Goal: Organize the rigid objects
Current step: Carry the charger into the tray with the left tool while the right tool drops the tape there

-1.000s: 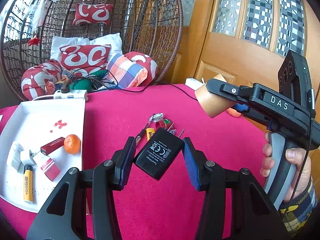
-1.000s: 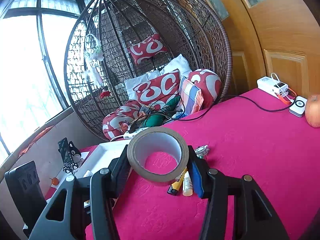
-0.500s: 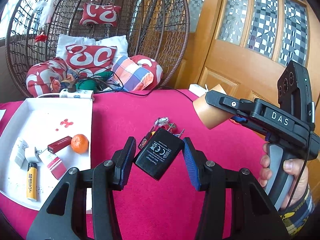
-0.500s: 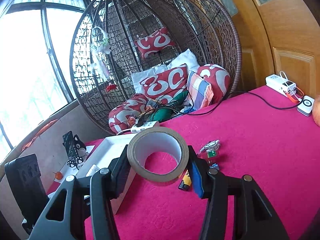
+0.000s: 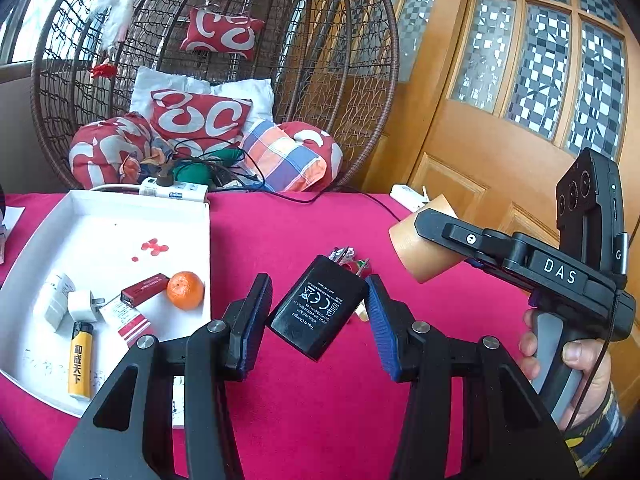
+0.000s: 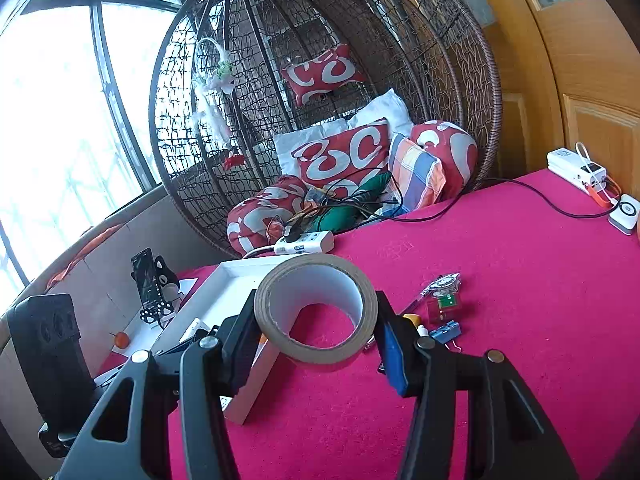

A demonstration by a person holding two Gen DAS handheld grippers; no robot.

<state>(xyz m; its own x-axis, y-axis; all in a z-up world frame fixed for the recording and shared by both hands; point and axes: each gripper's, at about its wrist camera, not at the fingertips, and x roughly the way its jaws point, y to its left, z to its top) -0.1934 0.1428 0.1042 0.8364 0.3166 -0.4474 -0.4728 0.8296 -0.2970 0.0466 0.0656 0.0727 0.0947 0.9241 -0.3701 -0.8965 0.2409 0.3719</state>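
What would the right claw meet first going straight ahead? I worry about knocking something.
Probably the white tray's near corner, just beyond the held tape roll; depth is uncertain.

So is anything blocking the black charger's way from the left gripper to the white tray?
Nothing visible does. The black charger hangs over bare cloth right of the white tray, whose low near wall it already clears.

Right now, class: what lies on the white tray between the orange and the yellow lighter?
In the left wrist view, between the orange and the yellow lighter on the white tray lie a dark red box and a red-and-white packet.
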